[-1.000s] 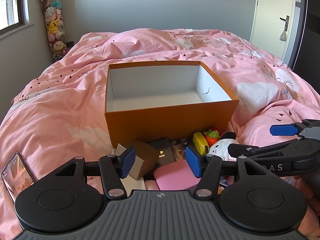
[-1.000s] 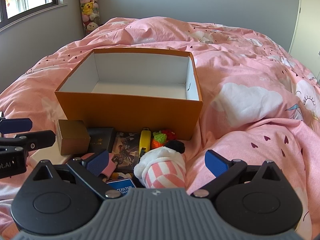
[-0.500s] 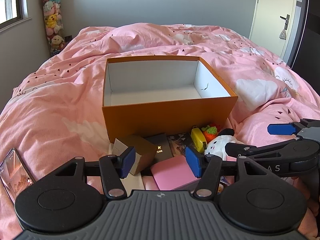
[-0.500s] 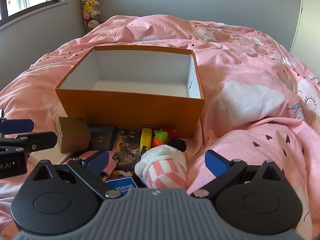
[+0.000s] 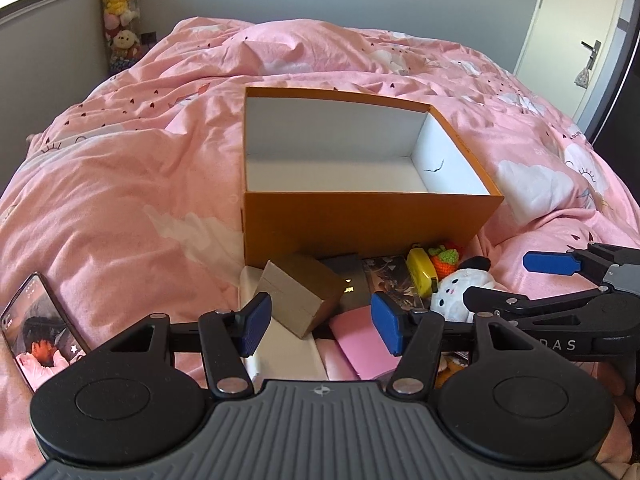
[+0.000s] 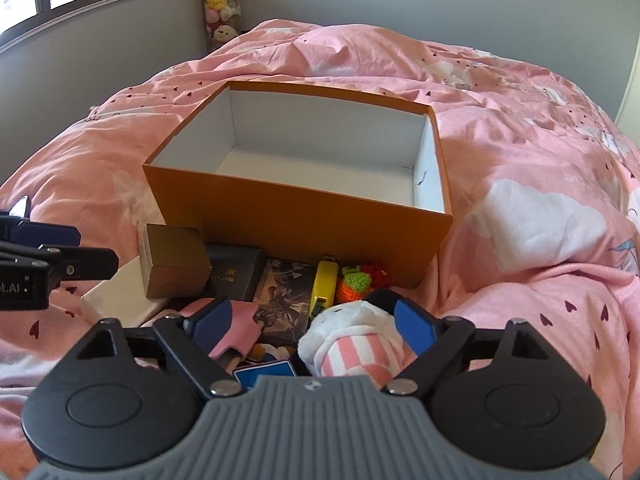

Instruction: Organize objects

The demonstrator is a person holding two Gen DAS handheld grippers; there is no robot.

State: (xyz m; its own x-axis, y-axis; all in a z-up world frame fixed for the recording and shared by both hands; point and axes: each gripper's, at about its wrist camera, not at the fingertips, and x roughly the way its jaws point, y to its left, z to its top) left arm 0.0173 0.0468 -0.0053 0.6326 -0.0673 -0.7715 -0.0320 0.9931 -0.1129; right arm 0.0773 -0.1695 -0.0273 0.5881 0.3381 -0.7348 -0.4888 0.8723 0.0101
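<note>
Bed (image 5: 120, 208): pink quilt, wide bare stretches left and right of the box.
Box (image 6: 304, 224): orange, open-topped, white inside, nothing seen in it; its near wall borders the clutter.
Clutter, packed along that wall: brown carton (image 5: 300, 292) on a white slab, dark case (image 6: 234, 276), card pack (image 6: 284, 292), yellow tape (image 6: 324, 286), knitted carrot (image 6: 354, 284), pink pad (image 5: 360, 340).
Plush (image 6: 356, 344): white, striped, at the clutter's right edge.
Phone (image 5: 38, 332): apart, far left.
Left claw (image 5: 322, 322): open, empty, over carton and pad.
Right claw (image 6: 308, 326): jaws just narrowing around the plush; right pad at its side, grip not settled.
</note>
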